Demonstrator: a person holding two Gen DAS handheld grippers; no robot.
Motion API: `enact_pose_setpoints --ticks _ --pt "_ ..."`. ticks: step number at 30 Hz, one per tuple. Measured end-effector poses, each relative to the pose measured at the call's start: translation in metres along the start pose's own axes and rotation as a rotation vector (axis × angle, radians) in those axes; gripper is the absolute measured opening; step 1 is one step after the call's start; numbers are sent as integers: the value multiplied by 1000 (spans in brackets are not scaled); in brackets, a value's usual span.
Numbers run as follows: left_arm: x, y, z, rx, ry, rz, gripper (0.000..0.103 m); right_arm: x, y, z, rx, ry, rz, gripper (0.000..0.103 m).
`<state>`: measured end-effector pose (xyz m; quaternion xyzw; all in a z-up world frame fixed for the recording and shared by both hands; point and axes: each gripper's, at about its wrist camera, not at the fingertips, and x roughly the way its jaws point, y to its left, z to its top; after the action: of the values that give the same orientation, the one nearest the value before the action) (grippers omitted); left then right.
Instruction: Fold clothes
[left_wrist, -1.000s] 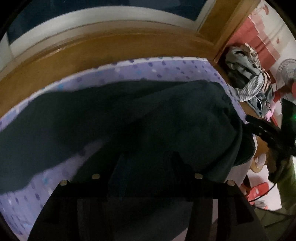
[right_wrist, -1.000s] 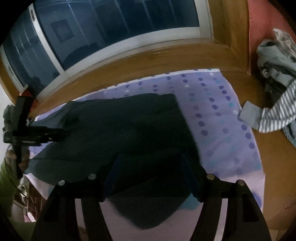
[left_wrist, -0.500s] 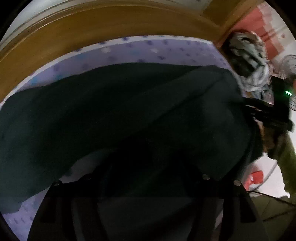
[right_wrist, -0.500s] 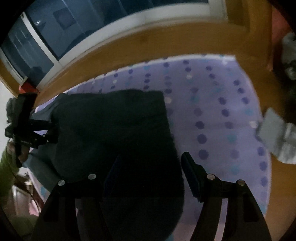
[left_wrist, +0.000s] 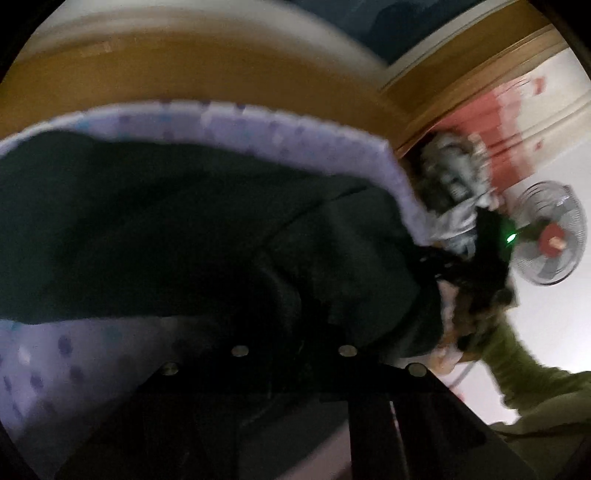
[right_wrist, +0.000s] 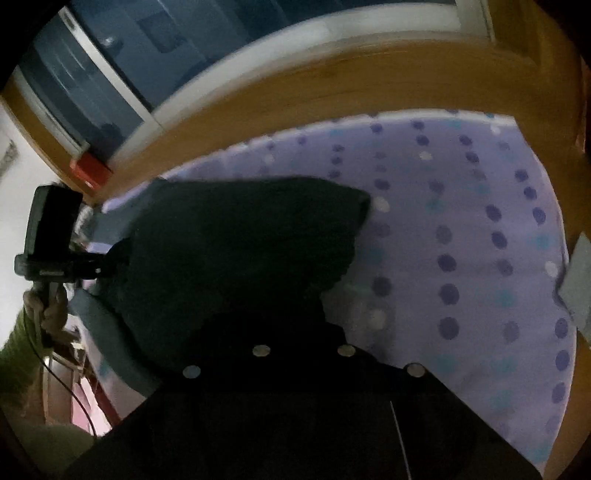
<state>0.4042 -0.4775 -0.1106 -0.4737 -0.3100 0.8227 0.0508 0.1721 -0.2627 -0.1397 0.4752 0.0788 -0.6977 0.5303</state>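
The dark green garment (left_wrist: 177, 229) lay on a lilac sheet with purple and teal dots (right_wrist: 461, 258), which covered a wooden platform (left_wrist: 192, 85) below a window (right_wrist: 155, 48). In the left wrist view the garment filled the centre of the frame from 9 o'clock to 4 o'clock, with the sheet showing along its 12 o'clock edge and at 8 o'clock. In the right wrist view it occupied the centre and the 9 o'clock half, with a raised, bunched fold towards 1 o'clock; bare sheet extended from 12 to 4 o'clock.

The left gripper (right_wrist: 110, 260) appeared in the right wrist view at 9 o'clock, held by a hand (right_wrist: 50, 306) in an olive sleeve (right_wrist: 14, 354). Its fingers met the garment's edge, but fabric hid their tips, so the views did not settle whether they were pinched or spread.

The right gripper (left_wrist: 436, 262) appeared in the left wrist view at 3 o'clock, with a green indicator light (left_wrist: 511, 238) on its body. Its fingers reached the garment's edge and were lost in dark, blurred fabric; their state could not be determined.

In each gripper's own view the fabric draped over the fingers and concealed them.

A pile of grey and striped clothes (left_wrist: 450, 184) sat at 2 o'clock beyond the sheet's corner. A standing fan (left_wrist: 550, 232) stood at 3 o'clock. A grey cloth edge (right_wrist: 578, 280) lay at 3 o'clock in the right wrist view.
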Motion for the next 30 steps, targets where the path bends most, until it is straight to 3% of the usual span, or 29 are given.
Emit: enact_pose_setpoints --ticks 5,10,13,18,21,23,25,26,27,30 --pt "-62 -19 -36 9 -91 -19 13 -59 59 -10 -166 -111 123 5" --pt "-74 -17 -95 -39 -78 -27 13 -66 115 -52 -316 -30 104 5" --pt "-69 3 -126 -126 -66 -69 13 -39 131 -85 -290 72 101 5" --pt "-65 19 -154 -153 -46 -97 13 -4 153 -135 -261 197 49 9" --pt "-66 19 -160 -145 -50 -88 13 -15 155 -141 -245 188 -7 9" --pt "-70 19 -164 -149 -67 -91 13 -40 149 -133 -189 135 24 12" --pt "-73 20 -167 -147 -79 -87 13 -65 140 -120 -119 66 64 31" --pt "-73 20 -167 -154 -84 -87 13 -72 133 -113 -82 28 72 54" --pt "-73 21 -167 -162 -87 -88 13 -81 121 -104 -24 -37 78 69" --pt "-72 19 -166 -178 -95 -79 14 -75 75 -76 141 -127 94 72"
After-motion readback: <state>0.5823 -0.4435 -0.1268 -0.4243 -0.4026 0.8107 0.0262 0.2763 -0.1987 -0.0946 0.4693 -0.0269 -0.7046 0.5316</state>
